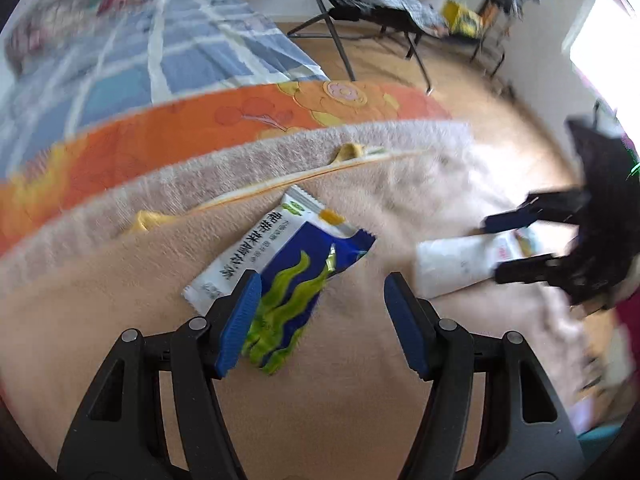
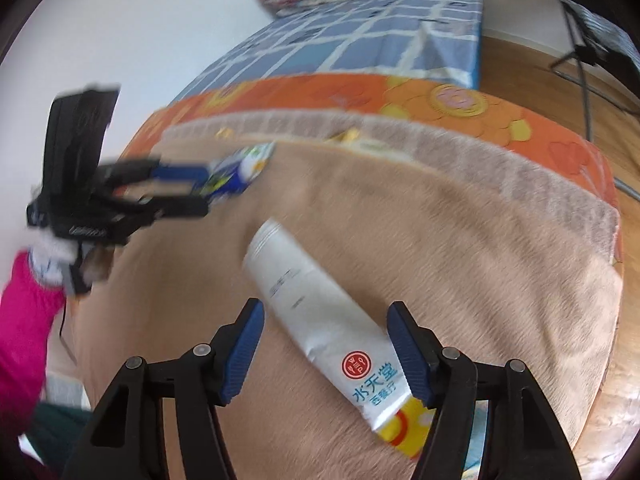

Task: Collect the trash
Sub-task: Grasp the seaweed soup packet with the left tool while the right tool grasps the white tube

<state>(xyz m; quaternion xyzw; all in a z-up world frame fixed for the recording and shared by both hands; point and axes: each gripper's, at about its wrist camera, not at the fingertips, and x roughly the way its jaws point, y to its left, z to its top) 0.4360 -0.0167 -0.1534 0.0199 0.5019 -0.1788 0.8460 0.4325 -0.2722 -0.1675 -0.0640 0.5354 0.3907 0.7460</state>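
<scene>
Both tongs stand spread over a tan fuzzy blanket with nothing pinched in either. Left gripper hangs above a blue, white and green snack wrapper; its left blue pad covers the wrapper's edge in the picture, while the right pad is well clear of it over bare blanket, and whether the left pad touches the wrapper cannot be told. Right gripper straddles a white paper sleeve with a red round mark, blue characters and a yellow end; the sleeve lies flat and slantwise between the two pads, its yellow end close to the right pad, and the pads do not press on it. From the left wrist view the right gripper shows at the right edge with the same sleeve between its dark fingers; from the right wrist view the left gripper shows at the left with the wrapper at its fingertips, and a pink sleeve behind it. Wrapper and sleeve lie near each other but apart. Beyond the blanket runs an orange flowered sheet, then a blue checked cover. A folding chair stands on the wooden floor
</scene>
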